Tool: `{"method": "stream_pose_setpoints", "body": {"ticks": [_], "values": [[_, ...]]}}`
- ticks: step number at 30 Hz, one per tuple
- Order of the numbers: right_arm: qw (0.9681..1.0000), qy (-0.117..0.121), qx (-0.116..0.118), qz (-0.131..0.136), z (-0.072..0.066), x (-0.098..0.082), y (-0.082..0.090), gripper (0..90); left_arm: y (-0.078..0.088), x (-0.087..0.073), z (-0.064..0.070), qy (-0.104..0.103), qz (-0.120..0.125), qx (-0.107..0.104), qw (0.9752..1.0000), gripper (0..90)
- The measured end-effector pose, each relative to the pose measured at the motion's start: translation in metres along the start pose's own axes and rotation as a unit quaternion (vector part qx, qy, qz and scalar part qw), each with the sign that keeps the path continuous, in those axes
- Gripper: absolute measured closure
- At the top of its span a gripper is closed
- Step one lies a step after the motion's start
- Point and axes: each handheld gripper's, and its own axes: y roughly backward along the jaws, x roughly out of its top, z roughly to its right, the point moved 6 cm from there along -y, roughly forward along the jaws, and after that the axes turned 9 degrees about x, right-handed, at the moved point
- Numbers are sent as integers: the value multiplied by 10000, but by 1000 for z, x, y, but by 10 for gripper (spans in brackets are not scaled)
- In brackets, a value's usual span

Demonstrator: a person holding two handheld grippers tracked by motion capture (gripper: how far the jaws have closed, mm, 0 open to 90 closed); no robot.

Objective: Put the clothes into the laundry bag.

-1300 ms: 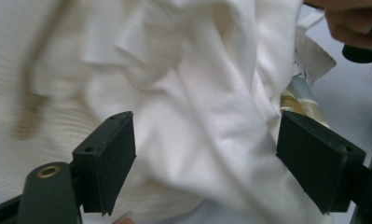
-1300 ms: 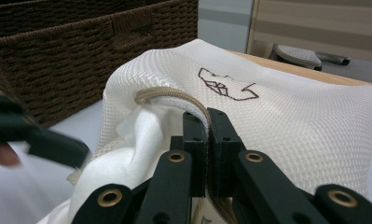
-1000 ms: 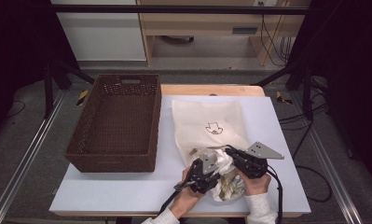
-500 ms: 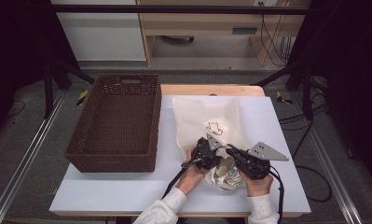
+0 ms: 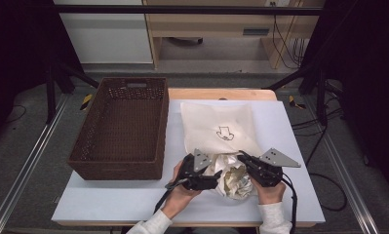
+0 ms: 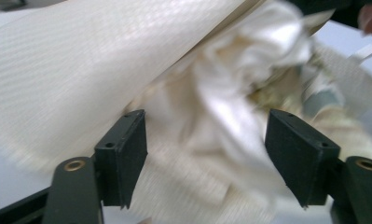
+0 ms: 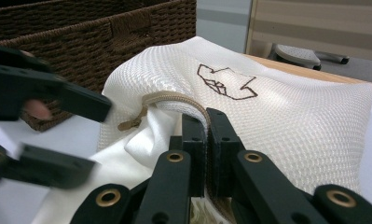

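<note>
A white mesh bag [image 5: 216, 127] with a small black emblem lies on the white table [image 5: 114, 200]. My right gripper [image 5: 243, 158] is shut on the tan zipper edge [image 7: 174, 99] of the bag's mouth and holds it up, as the right gripper view [image 7: 205, 119] shows. A crumpled cream cloth [image 5: 235, 179] bulges out of the mouth at the near end. My left gripper [image 5: 214, 177] is just left of the cloth, jaws open. In the left gripper view [image 6: 204, 122] the blurred cloth [image 6: 221, 107] lies between the wide-apart pads, under the lifted mesh.
A deep brown wicker basket [image 5: 121, 127] stands on the table's left half, close beside the bag, and also appears behind it [image 7: 81, 28]. A wooden strip [image 5: 221, 93] runs along the table's far edge. Bare white table surface lies right of the bag.
My left gripper pushed forward to the bag's mouth, then drew back a little to the left. The cloth bundle has shifted slightly farther toward the bag. The right gripper kept its hold.
</note>
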Motion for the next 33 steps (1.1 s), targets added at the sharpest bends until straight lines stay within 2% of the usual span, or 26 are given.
{"method": "stream_pose_setpoints", "body": {"ticks": [3,6,7,10,13,15,16,18,20,22,25,29,33], "values": [[10000,7,-6,-11,-1,0,0,871,-1,-16,-7,81,-206,-15,9998,369],[10000,36,-3,-28,-1,-1,-2,871,-6,-23,-6,336,-230,-138,9991,448],[10000,22,-9,-43,-1,-1,-2,871,-8,-23,-4,344,-220,-112,9991,466],[10000,19,-8,-35,-1,-1,-1,870,-19,-25,4,192,-269,-9,9995,464],[10000,29,-16,-34,-1,-1,-1,870,-28,-23,5,141,-266,109,9995,478],[10000,39,-13,-43,-2,-1,-2,870,-32,-24,3,180,-332,229,9990,566],[10000,42,-11,-42,-2,-1,-2,870,-33,-25,2,124,-376,289,9988,615],[10000,18,-6,-37,-1,-1,-1,870,-33,-28,1,83,-406,307,9987,699],[10000,7,-3,-26,-1,-1,-1,871,-32,-30,0,129,-447,247,9986,788],[10000,17,-4,-29,-1,-1,-1,870,-30,-30,-2,160,-435,240,9986,838],[10000,18,-11,-32,-1,-1,-1,870,-19,-28,-1,58,-408,280,9988,848],[10000,12,-20,-22,-1,-1,0,870,15,-28,-8,-34,-317,316,9990,850],[10000,11,-21,-42,-2,-1,-1,870,37,-44,-22,67,-460,218,9987,846]]}}
